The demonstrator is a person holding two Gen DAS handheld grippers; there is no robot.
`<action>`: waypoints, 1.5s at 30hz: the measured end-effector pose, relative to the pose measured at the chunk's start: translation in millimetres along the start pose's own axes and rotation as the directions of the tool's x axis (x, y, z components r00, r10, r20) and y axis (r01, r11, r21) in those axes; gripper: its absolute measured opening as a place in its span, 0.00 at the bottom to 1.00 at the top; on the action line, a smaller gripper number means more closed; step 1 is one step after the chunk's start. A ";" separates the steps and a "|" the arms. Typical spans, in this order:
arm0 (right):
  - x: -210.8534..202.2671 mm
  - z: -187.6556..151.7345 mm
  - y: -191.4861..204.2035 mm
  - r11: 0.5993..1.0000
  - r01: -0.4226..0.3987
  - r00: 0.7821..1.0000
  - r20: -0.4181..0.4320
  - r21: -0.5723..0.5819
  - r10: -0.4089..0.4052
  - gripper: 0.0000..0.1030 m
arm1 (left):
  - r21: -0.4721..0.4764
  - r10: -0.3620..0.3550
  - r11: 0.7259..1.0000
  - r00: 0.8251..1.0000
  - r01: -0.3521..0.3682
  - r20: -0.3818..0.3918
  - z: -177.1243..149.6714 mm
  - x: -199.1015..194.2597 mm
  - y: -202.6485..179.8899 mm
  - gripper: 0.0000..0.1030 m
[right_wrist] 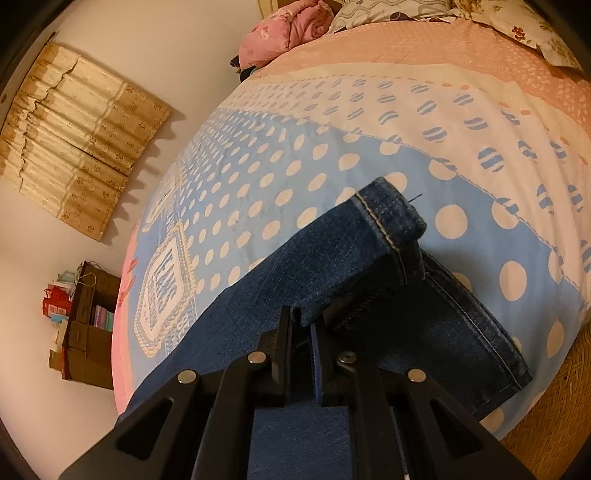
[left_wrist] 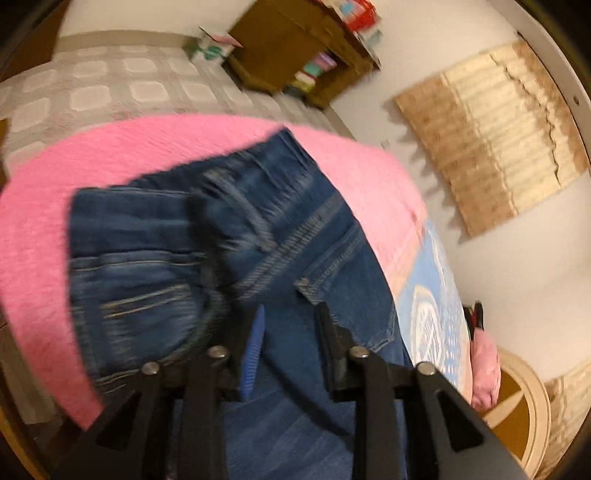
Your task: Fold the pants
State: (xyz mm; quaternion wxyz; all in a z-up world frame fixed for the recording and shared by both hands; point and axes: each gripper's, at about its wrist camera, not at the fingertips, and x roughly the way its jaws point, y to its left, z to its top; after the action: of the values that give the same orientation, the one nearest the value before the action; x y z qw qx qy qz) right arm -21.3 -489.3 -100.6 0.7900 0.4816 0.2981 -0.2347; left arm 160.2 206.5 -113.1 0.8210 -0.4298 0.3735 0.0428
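Here, blue denim pants (left_wrist: 236,236) spread on a bed, waistband and back pockets resting on a pink blanket (left_wrist: 40,258) in the left wrist view, the legs running off toward 5 o'clock onto a blue polka-dot bedspread (right_wrist: 295,173). Left gripper (left_wrist: 288,314) low at 6 o'clock, jaws parted, nothing pressed between them, denim of the seat lying just under the tips; slightly blurred. Right gripper (right_wrist: 304,325) at 6 o'clock of its own view, jaws nearly closed and pinching the edge of a trouser leg, the hemmed cuff (right_wrist: 391,218) lifted and curling toward 1 o'clock above the second leg, which lies flat toward 4 o'clock. Beyond the bed, a fringed beige mat (right_wrist: 77,136) at 9 o'clock and a brown cardboard box (right_wrist: 88,325) at 8 o'clock on the pale floor; a pink pillow (right_wrist: 288,29) at 12 o'clock near the head of the bed. Likely step: carrying the pinched leg end over toward the waistband to make a fold. To do well: keep the right pinch firm on both layers of the cuff, lift just clear of the bedspread, sweep in a smooth arc, line hem with waistband, and use the free left gripper to pin or re-grasp the seat so the pants do not slide. Risk: cuff slipping out or the lower leg dragging askew.
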 end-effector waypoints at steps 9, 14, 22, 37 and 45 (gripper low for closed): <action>4.0 -1.6 1.0 1.000 0.005 1.000 -0.002 -0.006 -0.005 0.08 | -0.004 0.142 0.990 0.990 -0.142 0.009 -1.8 33.6 -5.3 0.61; 3.9 -1.4 -0.8 1.000 0.002 1.000 -0.002 0.002 -0.002 0.08 | -0.033 0.211 0.977 0.976 -0.209 0.047 10.4 50.6 -14.6 0.69; 5.3 -5.4 1.5 0.999 0.029 1.000 0.011 -0.013 -0.029 0.08 | -0.030 0.069 0.997 0.996 -0.067 0.048 16.6 33.6 -3.0 0.16; -12.0 -6.2 28.3 0.995 0.035 0.998 0.054 -0.088 -0.031 0.08 | 0.155 0.162 0.975 0.986 -0.156 -0.026 46.2 53.7 -32.5 0.15; 11.6 -4.9 15.0 0.996 0.077 0.997 0.031 -0.051 -0.076 0.08 | 0.131 0.051 0.990 0.998 -0.045 -0.043 47.0 60.8 -32.1 0.06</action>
State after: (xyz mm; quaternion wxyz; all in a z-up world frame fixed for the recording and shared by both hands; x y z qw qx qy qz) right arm -4.3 -479.4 -101.1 0.7971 0.4454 0.3108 -0.2639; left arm 243.5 205.8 -114.4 0.8371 -0.3672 0.4046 0.0282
